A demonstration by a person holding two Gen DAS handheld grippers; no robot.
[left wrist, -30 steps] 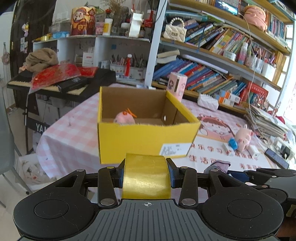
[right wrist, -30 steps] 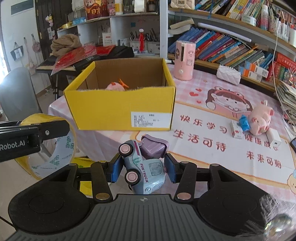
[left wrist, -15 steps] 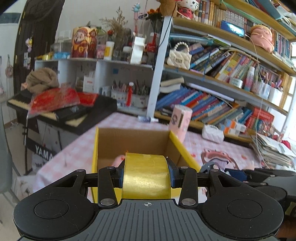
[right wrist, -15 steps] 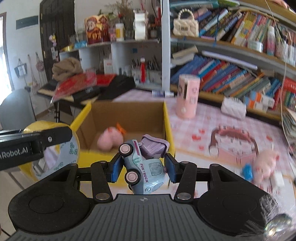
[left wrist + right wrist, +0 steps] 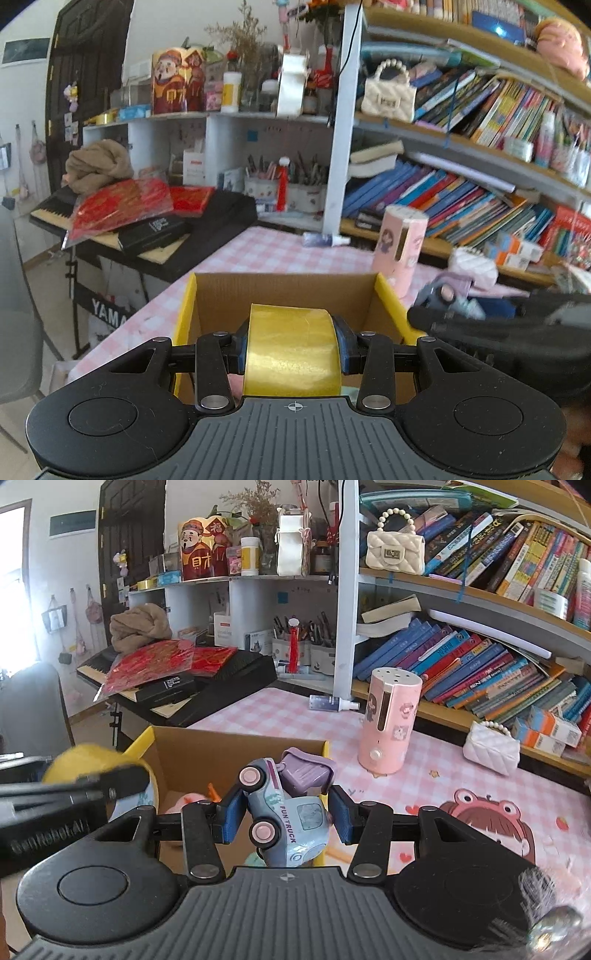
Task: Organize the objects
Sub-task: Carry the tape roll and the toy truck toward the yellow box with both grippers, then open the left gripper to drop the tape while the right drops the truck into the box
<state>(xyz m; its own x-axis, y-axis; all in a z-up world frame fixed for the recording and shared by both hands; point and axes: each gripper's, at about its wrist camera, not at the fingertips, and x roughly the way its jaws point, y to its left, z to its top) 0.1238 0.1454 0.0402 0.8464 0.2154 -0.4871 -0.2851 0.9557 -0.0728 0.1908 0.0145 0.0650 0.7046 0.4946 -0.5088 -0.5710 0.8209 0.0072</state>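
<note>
Pink humidifier (image 5: 388,722) beside yellow box (image 5: 236,753)

Box (image 5: 184,753) on table (image 5: 280,716) edge; humidifier (image 5: 388,723) right; bookshelf (image 5: 480,602) behind.

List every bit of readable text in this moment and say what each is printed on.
"FUN TRUCK": side of the toy truck held in the right gripper.
"YAMA", cut off: front of the keyboard stand.
"GenRobot.AI", blurred: body of the left gripper, which holds the yellow tape roll.
Book spines: too small to read.
</note>
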